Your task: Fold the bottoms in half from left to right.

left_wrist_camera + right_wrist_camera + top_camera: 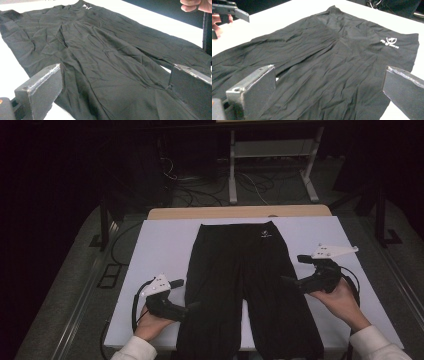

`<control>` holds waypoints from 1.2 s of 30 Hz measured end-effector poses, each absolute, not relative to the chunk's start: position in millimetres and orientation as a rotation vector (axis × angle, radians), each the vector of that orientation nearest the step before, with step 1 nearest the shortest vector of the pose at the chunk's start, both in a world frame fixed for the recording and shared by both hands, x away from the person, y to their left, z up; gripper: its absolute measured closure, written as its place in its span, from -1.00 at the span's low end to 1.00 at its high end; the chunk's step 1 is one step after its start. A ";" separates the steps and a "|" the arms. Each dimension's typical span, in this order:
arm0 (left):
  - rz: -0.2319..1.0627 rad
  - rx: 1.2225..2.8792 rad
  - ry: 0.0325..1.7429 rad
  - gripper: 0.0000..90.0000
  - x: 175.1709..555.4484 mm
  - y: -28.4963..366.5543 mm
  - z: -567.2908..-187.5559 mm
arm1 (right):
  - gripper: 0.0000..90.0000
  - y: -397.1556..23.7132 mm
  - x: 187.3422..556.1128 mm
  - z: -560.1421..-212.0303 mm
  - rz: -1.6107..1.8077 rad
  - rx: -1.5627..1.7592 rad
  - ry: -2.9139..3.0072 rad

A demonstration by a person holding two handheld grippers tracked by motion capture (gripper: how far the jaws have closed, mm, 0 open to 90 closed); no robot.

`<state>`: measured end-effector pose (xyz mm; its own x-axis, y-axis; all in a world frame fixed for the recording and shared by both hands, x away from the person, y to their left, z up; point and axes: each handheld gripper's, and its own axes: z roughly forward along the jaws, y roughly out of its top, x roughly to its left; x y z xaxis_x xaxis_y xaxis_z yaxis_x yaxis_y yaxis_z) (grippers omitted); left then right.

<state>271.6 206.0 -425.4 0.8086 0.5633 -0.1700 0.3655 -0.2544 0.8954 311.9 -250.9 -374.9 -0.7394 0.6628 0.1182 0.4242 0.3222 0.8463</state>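
Black trousers (250,285) lie flat on the white table (160,245), waistband at the far end, both legs running down toward the near edge and a small white logo (265,234) near the waist. The left gripper (192,307) sits at the outer edge of the left leg. The right gripper (286,281) is at the outer edge of the right leg. Cables (200,190) sprawl on the floor beyond the table.

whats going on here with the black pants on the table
A person holds a two-jaw gripper in each hand over a pair of black pants spread flat on a white table, waistband at the far end. The left gripper is at the outer edge of one leg, the right gripper at the other. Both have their jaws open, and neither has gripped the fabric yet.
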 end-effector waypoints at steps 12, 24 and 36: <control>0.222 1.874 0.703 -1.00 271.7 206.2 -425.3 | -1.00 -241.5 329.7 -355.4 1.392 0.961 2.336; 0.220 1.873 0.703 -1.00 271.6 206.1 -425.4 | -1.00 -230.7 343.2 -346.2 1.389 0.944 2.352; 0.222 1.864 0.704 -1.00 271.5 206.8 -425.0 | -1.00 -209.5 361.4 -341.4 1.364 0.920 2.382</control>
